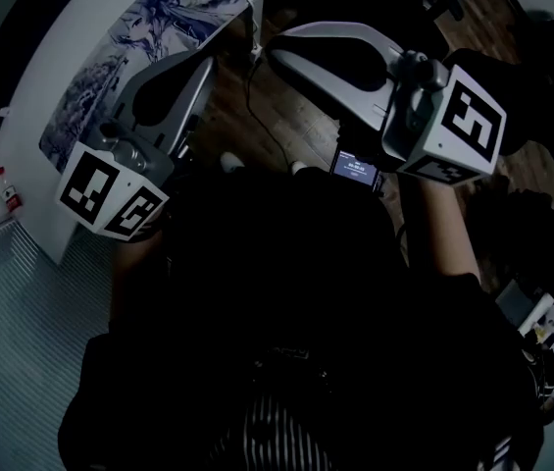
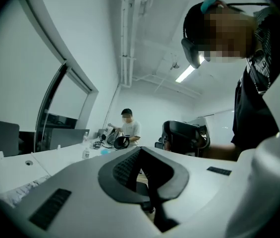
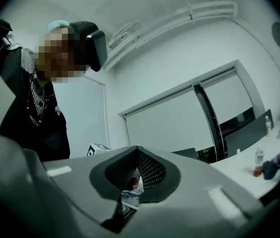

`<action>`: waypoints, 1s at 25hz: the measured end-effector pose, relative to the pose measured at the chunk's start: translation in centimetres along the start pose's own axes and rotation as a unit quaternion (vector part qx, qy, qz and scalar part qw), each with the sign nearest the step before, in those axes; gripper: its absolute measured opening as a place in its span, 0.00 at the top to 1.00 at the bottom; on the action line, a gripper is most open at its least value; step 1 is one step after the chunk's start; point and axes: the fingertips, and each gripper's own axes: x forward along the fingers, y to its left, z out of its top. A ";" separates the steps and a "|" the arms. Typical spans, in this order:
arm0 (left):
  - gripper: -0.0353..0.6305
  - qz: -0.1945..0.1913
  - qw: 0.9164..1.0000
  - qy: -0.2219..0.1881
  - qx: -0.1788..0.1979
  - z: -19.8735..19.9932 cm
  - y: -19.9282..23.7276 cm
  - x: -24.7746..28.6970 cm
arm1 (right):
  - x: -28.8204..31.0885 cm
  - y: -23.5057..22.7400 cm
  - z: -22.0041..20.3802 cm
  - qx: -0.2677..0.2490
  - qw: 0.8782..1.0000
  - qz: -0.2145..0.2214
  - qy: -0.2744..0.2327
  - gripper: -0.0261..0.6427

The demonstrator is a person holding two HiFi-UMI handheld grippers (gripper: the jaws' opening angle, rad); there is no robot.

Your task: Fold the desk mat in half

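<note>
The desk mat point(image 1: 144, 52) lies flat on the white worktop point(image 1: 33, 116) at the upper left of the head view. It is a long thin sheet with a blue and white drawn pattern, and its far end follows the curved edge of the worktop. In the left gripper view I see only a small printed strip of it low at the left edge point(image 2: 23, 191), on the smooth white surface.

The left claw point(image 1: 196, 65) points away from me, and its tips are just beside the right edge of the mat, not on it. Its jaws are together and nothing is between them. They are of smooth grey plastic, and the inner pads are dark with a fine dotted grid. Its marker cube point(image 1: 110, 199) is white with black squares.

Under both claws is a floor point(image 1: 291, 126) of brown wood planks. A small device with a lit screen point(image 1: 355, 168) shows near the middle.

The right claw point(image 1: 278, 52) is well apart from the mat, to its right, above the floor, and its tips point to the left. Its jaws are also closed and hold nothing; through the dark hollow of the pads point(image 3: 149, 170) a small piece of something printed shows behind, which I cannot identify.
</note>
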 end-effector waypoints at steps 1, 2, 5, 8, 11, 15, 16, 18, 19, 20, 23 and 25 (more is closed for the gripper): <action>0.94 -0.016 1.000 0.000 0.005 0.1 -0.1 -0.2 | 0.3 -0.2 0.0 0.005 1.000 -0.009 0.000 0.95; 0.94 -0.033 0.999 -0.001 0.010 0.3 -0.1 -0.4 | 0.7 -0.4 -0.1 0.010 1.000 -0.019 0.001 0.95; 0.94 -0.065 0.998 -0.001 0.017 0.1 0.6 -1.5 | 1.9 -1.4 -0.9 0.009 0.998 -0.057 0.011 0.95; 0.94 -0.077 0.997 0.004 0.003 -1.0 2.9 -3.0 | 3.3 -4.4 -1.9 -0.018 0.989 -0.137 0.048 0.95; 0.94 -0.078 0.997 0.007 -0.021 -1.9 5.4 -4.9 | 4.4 -5.7 -0.9 -0.018 0.987 -0.156 0.034 0.95; 0.94 -0.010 0.999 0.009 -0.038 -1.8 8.5 -7.9 | 5.7 -5.4 0.3 -0.016 0.986 -0.162 0.024 0.95; 0.94 -0.004 0.999 0.007 -0.038 -1.4 8.4 -8.6 | 6.1 -5.3 0.5 -0.010 0.985 -0.169 0.022 0.95; 0.94 0.001 1.000 0.005 -0.025 -0.6 8.2 -9.6 | 7.0 -5.4 0.8 -0.002 0.985 -0.172 0.025 0.95; 0.94 0.004 1.000 0.006 -0.016 -0.5 8.4 -9.9 | 7.7 -5.5 0.6 -0.002 0.986 -0.166 0.028 0.95; 0.94 0.008 1.000 0.007 -0.010 -0.6 8.9 -10.1 | 8.3 -5.9 0.3 -0.001 0.987 -0.159 0.030 0.95; 0.94 0.029 1.000 0.004 -0.006 -0.9 11.0 -10.8 | 10.5 -8.2 -0.7 0.010 0.989 -0.141 0.031 0.95; 0.94 0.060 0.998 0.003 -0.011 -1.0 12.3 -11.8 | 12.3 -9.8 -1.1 0.022 0.991 -0.129 0.035 0.95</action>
